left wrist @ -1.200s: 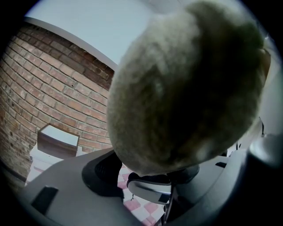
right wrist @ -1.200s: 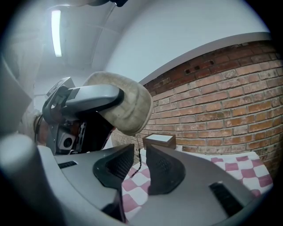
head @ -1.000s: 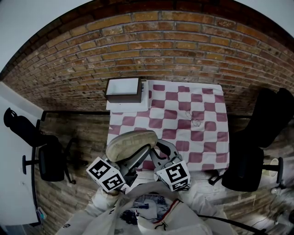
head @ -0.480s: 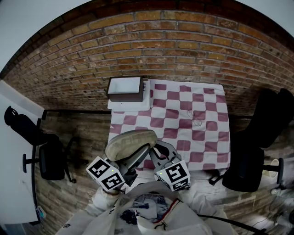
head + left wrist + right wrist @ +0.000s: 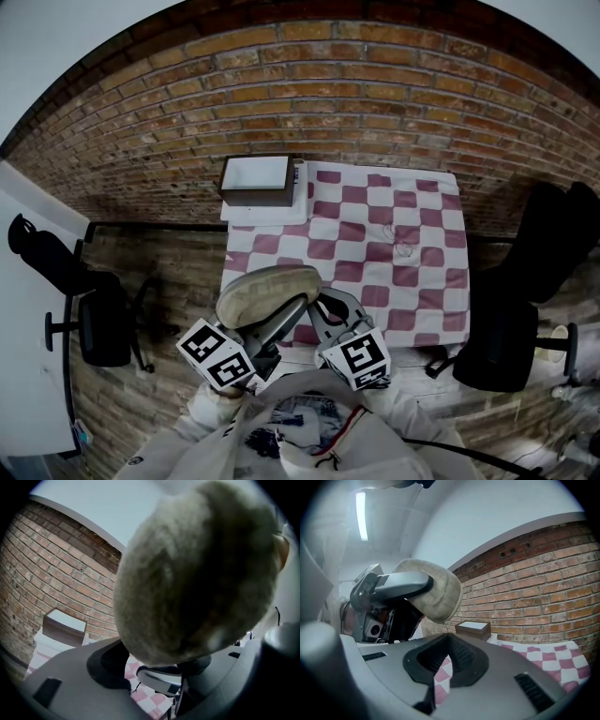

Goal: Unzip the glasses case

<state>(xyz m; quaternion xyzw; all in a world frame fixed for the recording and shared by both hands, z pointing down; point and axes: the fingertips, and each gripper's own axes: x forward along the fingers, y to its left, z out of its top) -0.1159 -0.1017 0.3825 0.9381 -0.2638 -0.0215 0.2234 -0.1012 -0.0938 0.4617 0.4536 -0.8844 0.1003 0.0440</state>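
A beige fuzzy glasses case (image 5: 267,292) hangs in the air over the table's near edge, with my left gripper (image 5: 286,311) shut on it. The left gripper view is mostly filled by the case (image 5: 197,573), which sits between the jaws of the left gripper (image 5: 157,660). My right gripper (image 5: 321,305) reaches in from the right, just under the case. Its jaws have just been closing and now meet at the tips (image 5: 449,637). A thin dark zipper pull runs from the case's (image 5: 436,592) lower end down into them.
A table with a maroon-and-white checked cloth (image 5: 412,216) stands against a brick wall. A brown open box (image 5: 253,180) sits at its far left corner. A thin wiry item (image 5: 403,246) lies on the cloth. Black office chairs stand at the left (image 5: 94,323) and the right (image 5: 525,309).
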